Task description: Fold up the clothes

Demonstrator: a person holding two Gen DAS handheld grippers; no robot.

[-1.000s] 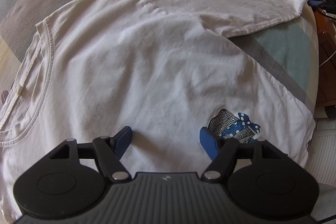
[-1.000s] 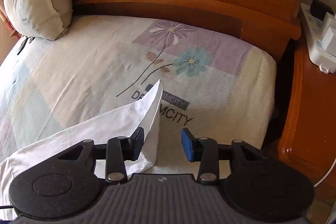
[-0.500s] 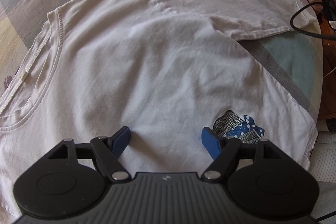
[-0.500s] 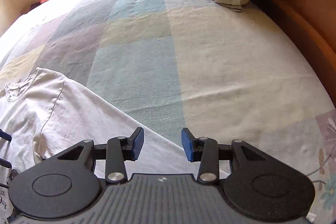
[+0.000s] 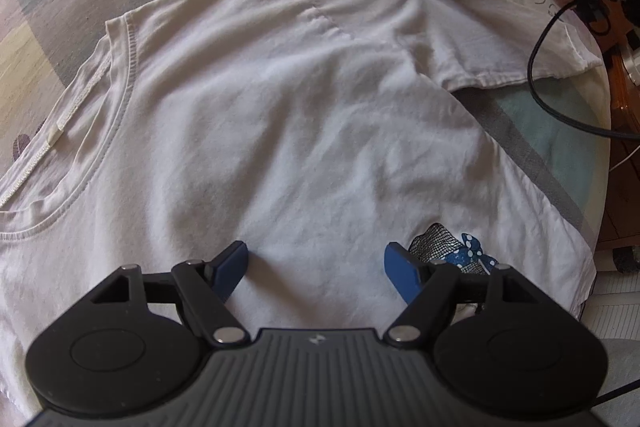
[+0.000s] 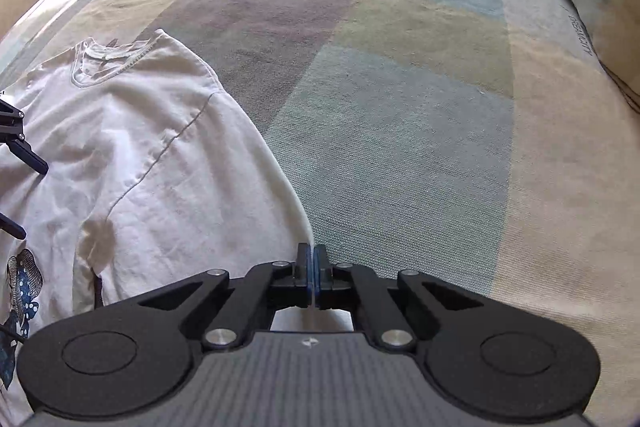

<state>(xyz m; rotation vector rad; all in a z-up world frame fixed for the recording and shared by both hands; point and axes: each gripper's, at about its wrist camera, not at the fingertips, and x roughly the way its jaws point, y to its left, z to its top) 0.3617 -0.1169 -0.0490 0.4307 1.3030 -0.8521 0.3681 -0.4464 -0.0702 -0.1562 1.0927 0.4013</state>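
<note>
Now that the right gripper (image 6: pixel 311 259) has swung back from the far end of the bed (image 6: pixel 400 107) to the white shirt (image 5: pixel 280 107), its jaws have just closed and now pinch the top edge of the sleeve (image 5: pixel 460 39), with the cloth caught between them. A second ago they stood apart, away from the sleeve. The shirt lies flat on the bed, face up, with its neck hole (image 5: pixel 60 131) to the left in the left wrist view. The left gripper (image 5: pixel 316 267) hovers over the shirt's middle with its jaws spread wide and nothing in them. The sleeve fold looks ready to start.
</note>
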